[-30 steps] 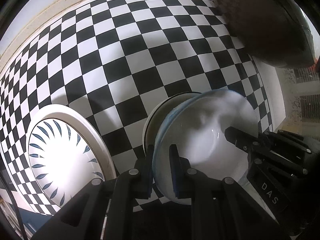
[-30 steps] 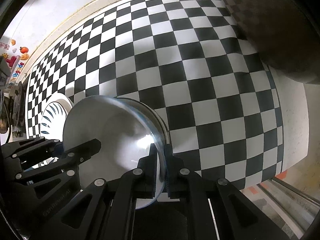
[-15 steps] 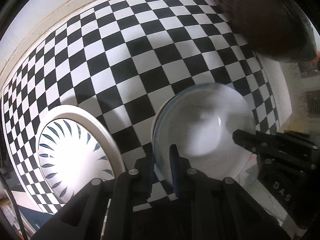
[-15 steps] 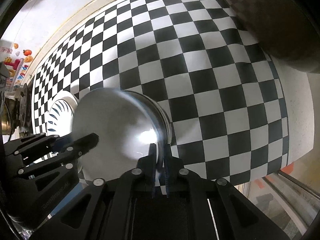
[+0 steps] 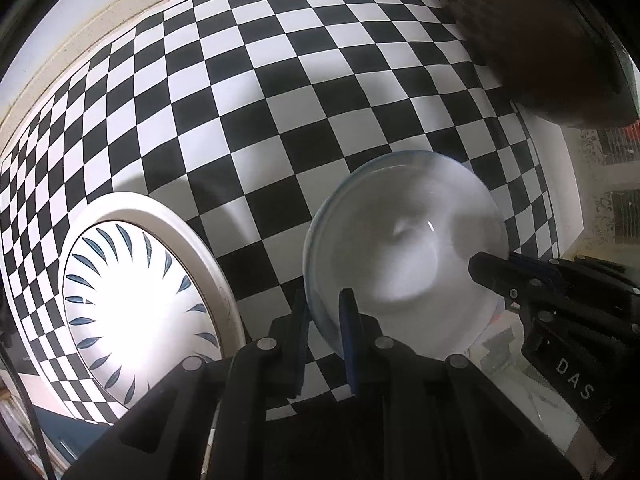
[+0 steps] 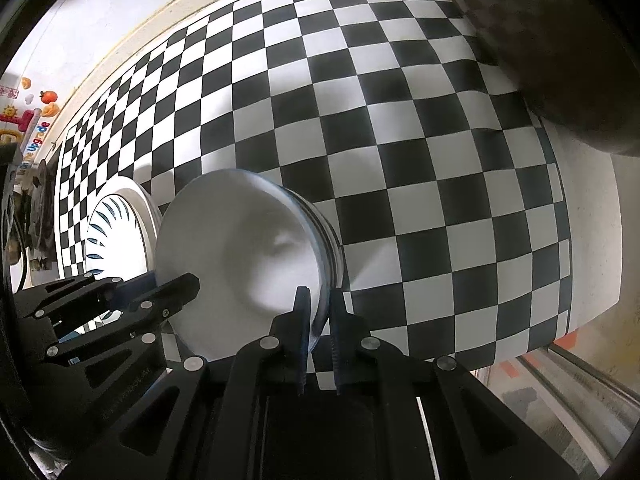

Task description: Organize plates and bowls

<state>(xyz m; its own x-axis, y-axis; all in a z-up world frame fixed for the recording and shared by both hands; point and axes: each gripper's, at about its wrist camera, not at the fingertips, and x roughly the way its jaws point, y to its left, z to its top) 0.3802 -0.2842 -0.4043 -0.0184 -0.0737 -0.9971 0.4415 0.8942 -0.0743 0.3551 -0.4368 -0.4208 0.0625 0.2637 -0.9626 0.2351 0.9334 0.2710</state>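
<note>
Both grippers on one bowl, up over the checkered cloth

My left gripper (image 5: 324, 312) has its fingers nearly closed, pinching the near-left rim of the white bowl (image 5: 404, 256), and my right gripper (image 6: 320, 312) is clamped the same narrow way on the opposite rim, so the bowl (image 6: 240, 256) hangs between the two, tilted so its inside faces the left camera. In the right view I can see a striped rim of something right behind the bowl, can't tell if they're touching. The plate (image 5: 136, 304) with blue leaf marks sits flat on the cloth (image 5: 280, 100) just left of the bowl, apart from it. Something dark and blurry fills the top right corner, can't make it out.
</note>
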